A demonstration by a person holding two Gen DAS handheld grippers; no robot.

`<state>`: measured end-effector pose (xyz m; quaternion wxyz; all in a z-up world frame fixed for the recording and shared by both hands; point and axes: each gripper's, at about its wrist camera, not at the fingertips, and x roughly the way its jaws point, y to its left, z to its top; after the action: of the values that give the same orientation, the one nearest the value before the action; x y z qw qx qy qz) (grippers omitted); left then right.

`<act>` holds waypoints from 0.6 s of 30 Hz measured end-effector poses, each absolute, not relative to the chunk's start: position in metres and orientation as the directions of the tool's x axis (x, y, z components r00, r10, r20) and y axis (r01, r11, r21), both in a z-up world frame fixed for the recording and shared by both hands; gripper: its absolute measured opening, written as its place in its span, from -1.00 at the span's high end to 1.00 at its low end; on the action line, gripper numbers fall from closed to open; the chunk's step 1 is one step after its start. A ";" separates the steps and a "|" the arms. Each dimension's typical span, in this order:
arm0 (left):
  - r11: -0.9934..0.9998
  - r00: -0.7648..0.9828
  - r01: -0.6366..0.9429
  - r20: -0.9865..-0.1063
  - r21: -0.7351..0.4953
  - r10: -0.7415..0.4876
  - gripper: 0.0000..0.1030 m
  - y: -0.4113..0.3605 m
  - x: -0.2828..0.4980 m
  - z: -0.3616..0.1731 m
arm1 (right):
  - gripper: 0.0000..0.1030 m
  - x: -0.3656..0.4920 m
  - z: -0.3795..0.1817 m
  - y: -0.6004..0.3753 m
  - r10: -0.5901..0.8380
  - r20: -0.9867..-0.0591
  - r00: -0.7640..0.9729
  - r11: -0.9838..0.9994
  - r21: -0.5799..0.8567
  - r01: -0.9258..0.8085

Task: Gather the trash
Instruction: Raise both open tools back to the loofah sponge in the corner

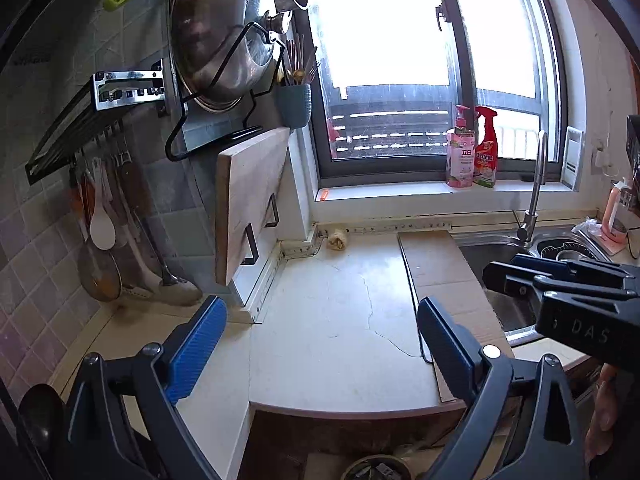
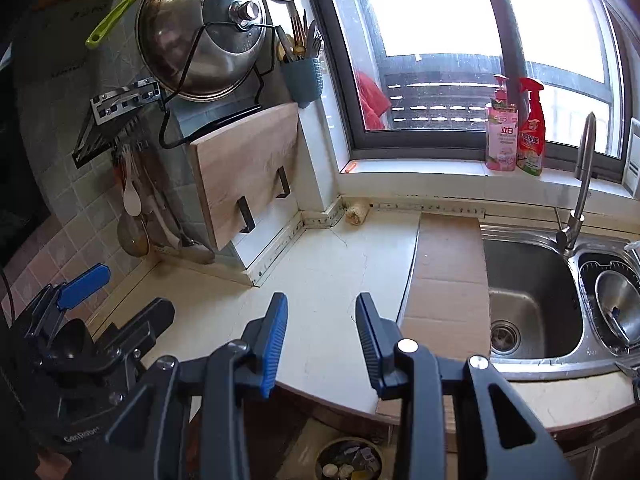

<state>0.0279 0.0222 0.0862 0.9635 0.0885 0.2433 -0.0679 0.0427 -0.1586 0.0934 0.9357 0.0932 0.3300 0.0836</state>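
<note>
A crumpled beige scrap (image 1: 338, 239) (image 2: 356, 214) lies at the back corner of the white counter (image 1: 328, 320), under the window sill. A flat piece of cardboard (image 1: 440, 276) (image 2: 448, 280) lies on the counter beside the sink. Below the counter's front edge stands a round bin (image 1: 376, 468) (image 2: 348, 460) with scraps in it. My left gripper (image 1: 322, 308) hangs above the counter, jaws wide open and empty. My right gripper (image 2: 322, 300) is also above the counter with a narrower gap, nothing between its pads. Each gripper shows at the edge of the other's view.
A steel sink (image 2: 532, 280) with a faucet (image 2: 580, 200) lies to the right, a pot lid in its second basin. Two cleaner bottles (image 2: 516, 128) stand on the sill. A wooden cutting board (image 2: 244, 176), a large pan lid (image 2: 200, 32) and hanging utensils (image 1: 104, 220) line the left wall.
</note>
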 end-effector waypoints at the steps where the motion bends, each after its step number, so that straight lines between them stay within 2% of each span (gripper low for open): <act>1: 0.976 0.873 0.167 -0.482 0.143 -0.079 -0.87 0.020 0.036 0.085 | 0.30 0.051 0.092 -0.161 0.224 -0.600 0.767 0.967 0.232 -0.101; 8: 0.974 0.848 0.116 -0.529 0.195 0.005 -0.88 -0.003 0.129 0.061 | 0.29 0.144 0.068 -0.184 0.302 -0.617 0.727 0.947 0.281 -0.155; 18: 0.967 0.775 0.056 -0.622 0.248 0.114 -0.88 -0.044 0.300 0.025 | 0.29 0.313 0.025 -0.217 0.377 -0.672 0.637 0.924 0.324 -0.205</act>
<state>0.3003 -0.0440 0.0249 0.9334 0.1272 0.3351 0.0157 0.3134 -0.2171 0.0248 0.8981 0.1093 0.3939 0.1618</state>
